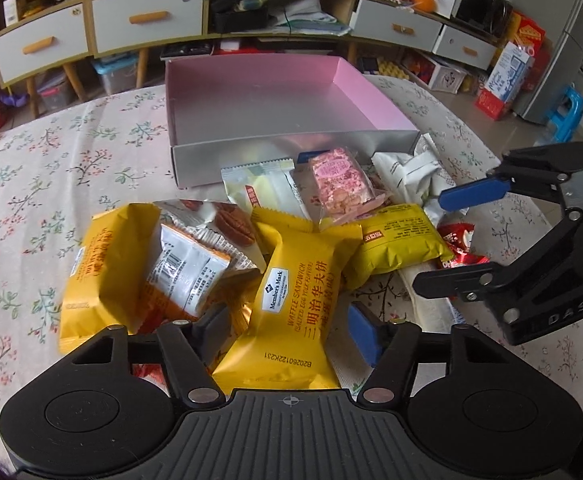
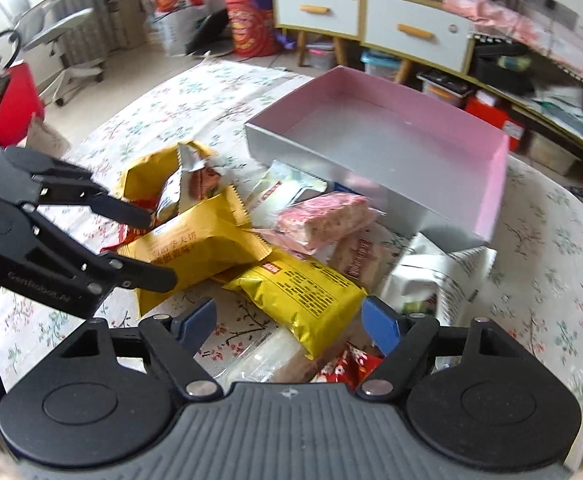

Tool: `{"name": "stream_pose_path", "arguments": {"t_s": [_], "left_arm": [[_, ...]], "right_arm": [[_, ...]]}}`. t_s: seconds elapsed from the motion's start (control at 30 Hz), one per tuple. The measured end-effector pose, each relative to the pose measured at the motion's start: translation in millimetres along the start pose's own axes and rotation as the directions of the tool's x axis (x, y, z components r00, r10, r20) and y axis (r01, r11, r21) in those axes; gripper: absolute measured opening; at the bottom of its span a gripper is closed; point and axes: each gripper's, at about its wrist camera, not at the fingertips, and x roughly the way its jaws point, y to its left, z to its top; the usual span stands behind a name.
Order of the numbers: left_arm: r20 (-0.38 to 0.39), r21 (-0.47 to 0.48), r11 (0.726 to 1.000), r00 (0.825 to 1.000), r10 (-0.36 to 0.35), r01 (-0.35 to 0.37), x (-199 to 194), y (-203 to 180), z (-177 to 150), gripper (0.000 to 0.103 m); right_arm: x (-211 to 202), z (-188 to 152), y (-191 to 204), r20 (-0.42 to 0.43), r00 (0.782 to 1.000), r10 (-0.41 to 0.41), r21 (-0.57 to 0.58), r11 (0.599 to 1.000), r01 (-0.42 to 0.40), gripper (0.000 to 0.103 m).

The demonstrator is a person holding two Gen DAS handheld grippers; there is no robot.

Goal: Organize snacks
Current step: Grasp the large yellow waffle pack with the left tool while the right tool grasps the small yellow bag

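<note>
An empty pink-lined box point(image 1: 291, 148) point(image 2: 331, 152) stands on the floral table behind a heap of snack packs. My left gripper point(image 1: 291, 320) point(image 2: 151, 246) is open and straddles a yellow waffle sandwich pack point(image 1: 295, 280) point(image 2: 195, 244); I see no pad pressing on it. My right gripper point(image 2: 289, 316) point(image 1: 439, 240) is open around a darker yellow pack point(image 2: 303, 296) point(image 1: 395, 240), with a gap at its left pad. A pink nougat bar point(image 1: 339, 184) point(image 2: 323, 216) lies in front of the box.
More packs lie around: another yellow one point(image 1: 99, 264), a silver-orange one point(image 1: 187, 268), white ones point(image 1: 407, 172) and a red wrapper point(image 1: 459, 244). A sideboard with drawers point(image 1: 147, 20) stands behind the table. A blue stool point(image 1: 567, 108) is on the floor at the right.
</note>
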Motion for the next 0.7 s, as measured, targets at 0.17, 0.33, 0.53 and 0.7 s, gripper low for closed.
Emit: {"name": "stream_pose_path", "arguments": {"t_s": [0.17, 0.33, 0.53, 0.7], "left_arm": [[-0.028, -0.008, 1.000, 1.000, 0.008, -0.008, 9, 2, 2, 0.053], [-0.045, 0.005, 1.000, 0.999, 0.025, -0.025, 15, 0, 2, 0.049], [-0.063, -0.006, 0.999, 0.997, 0.036, -0.037, 17, 0, 2, 0.044], [-0.074, -0.036, 0.999, 0.997, 0.031, -0.034, 13, 5, 1, 0.044]], "right_arm": [[17, 0, 3, -0.031, 0.998, -0.060, -0.069, 0.996, 0.058, 0.077], [28, 1, 7, -0.046, 0.995, -0.092, -0.114, 0.990, 0.086, 0.075], [33, 2, 15, -0.067, 0.993, -0.100, -0.152, 0.984, 0.089, 0.070], [22, 0, 20, -0.105, 0.994, -0.017, -0.162, 0.987, 0.000, 0.068]]}}
